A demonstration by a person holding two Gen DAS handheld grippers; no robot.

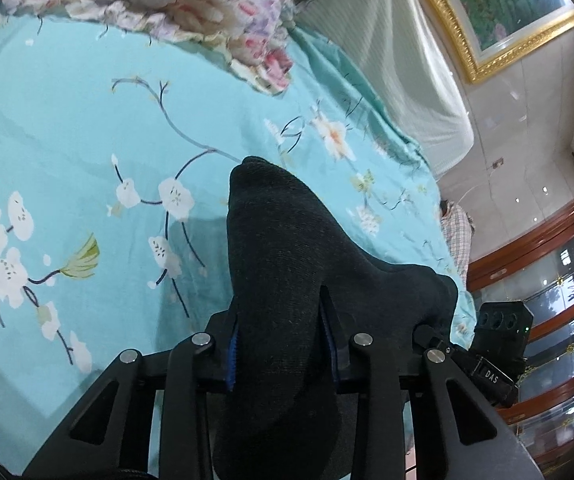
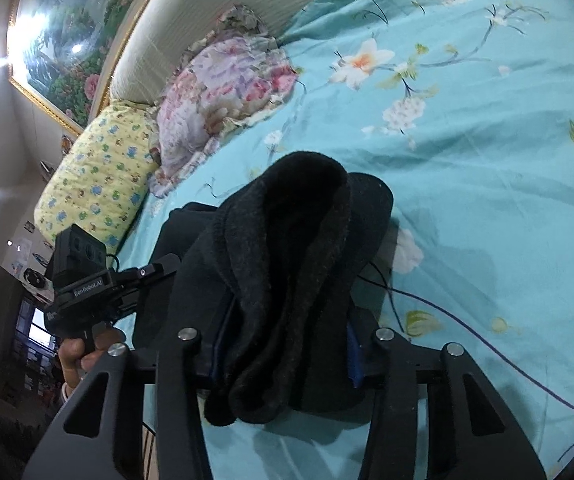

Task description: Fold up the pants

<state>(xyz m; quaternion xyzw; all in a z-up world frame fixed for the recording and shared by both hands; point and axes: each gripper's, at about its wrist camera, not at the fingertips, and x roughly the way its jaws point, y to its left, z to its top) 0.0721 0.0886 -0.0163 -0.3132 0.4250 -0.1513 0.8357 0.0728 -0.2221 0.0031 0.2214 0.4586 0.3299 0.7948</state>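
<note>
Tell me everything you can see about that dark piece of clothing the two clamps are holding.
The black pants look like thick, soft knit, fleecy on the side seen from the right wrist. They are bunched in folds and raised off the turquoise flowered bedsheet. The left gripper and the right gripper each pinch a bundle of the fabric between blue pads. Waistband and legs cannot be told apart.
</note>
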